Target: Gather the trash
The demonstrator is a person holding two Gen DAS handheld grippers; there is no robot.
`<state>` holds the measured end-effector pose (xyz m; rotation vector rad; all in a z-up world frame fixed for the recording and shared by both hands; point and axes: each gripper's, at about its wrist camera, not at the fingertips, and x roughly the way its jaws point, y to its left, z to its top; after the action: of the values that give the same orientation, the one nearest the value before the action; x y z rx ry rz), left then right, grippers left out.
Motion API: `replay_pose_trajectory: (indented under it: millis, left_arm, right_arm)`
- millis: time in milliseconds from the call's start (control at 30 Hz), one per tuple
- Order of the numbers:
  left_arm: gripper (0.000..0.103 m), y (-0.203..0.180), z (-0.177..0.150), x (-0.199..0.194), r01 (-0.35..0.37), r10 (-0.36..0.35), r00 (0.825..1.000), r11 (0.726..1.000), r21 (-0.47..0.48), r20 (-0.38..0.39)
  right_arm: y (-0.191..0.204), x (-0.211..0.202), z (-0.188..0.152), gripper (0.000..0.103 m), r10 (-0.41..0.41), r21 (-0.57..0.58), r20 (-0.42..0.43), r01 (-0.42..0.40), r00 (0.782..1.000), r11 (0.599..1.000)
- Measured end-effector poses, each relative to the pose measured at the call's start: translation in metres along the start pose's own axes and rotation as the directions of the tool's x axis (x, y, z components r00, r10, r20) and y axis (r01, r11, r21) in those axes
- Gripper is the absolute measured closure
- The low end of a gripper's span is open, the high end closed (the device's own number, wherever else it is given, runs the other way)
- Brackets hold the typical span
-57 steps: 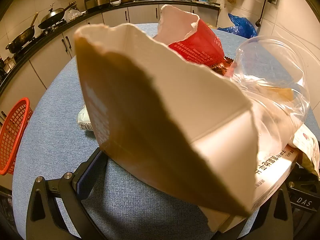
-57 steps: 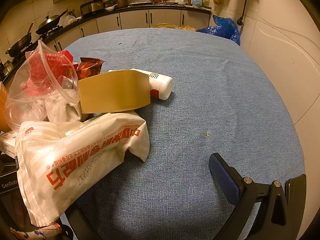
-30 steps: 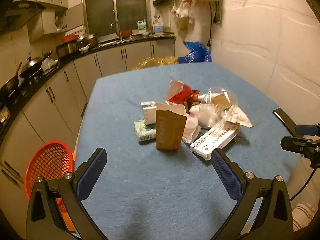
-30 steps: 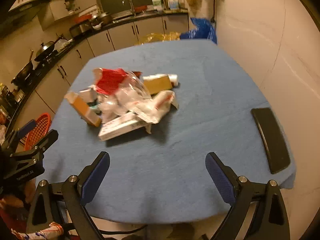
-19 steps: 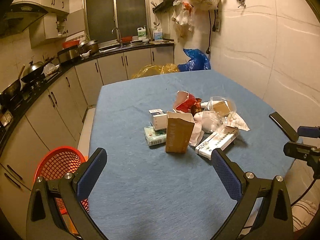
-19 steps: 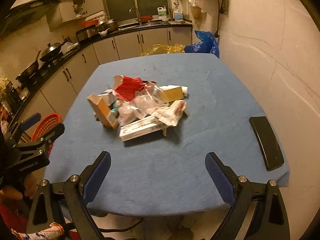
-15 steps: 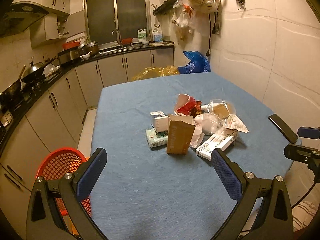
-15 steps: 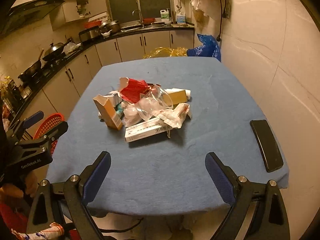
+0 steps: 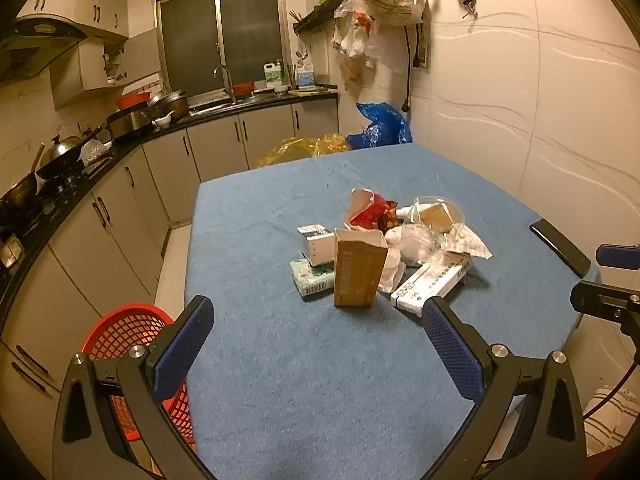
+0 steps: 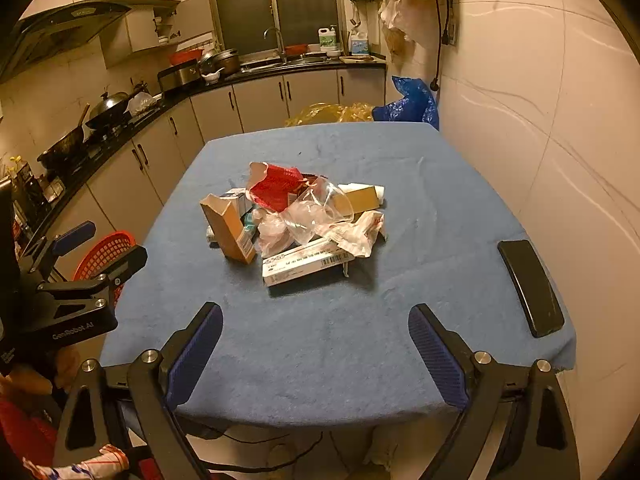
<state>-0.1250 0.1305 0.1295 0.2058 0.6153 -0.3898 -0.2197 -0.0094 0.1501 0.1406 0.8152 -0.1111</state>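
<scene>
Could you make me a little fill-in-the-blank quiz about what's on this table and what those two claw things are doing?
1. The tall brown carton at the near edge of the trash pile stands ____.
2. The table is covered by a cloth coloured ____.
3. The left gripper and the right gripper both have their jaws ____, holding nothing.
4. The red basket stands on the ____ beside the table, not on it.

Missing words: upright; blue; open; floor

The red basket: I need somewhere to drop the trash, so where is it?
The red basket stands on the floor off the table's left edge, beside the lower cabinets; the right wrist view shows it partly behind the left gripper.
</scene>
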Motion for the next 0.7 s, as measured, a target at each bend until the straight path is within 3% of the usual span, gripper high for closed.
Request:
replay_pose_trajectory:
  millis: [700]
  left_arm:
    - [0.0, 0.0086, -0.0026, 0.0056, 0.001, -0.002, 0.999, 1.0, -0.008, -0.041]
  right_arm:
    - [0.0091, 0.0069, -0.0088, 0.013, 0.015, 0.015, -0.026, -0.014, 1.0, 1.0]
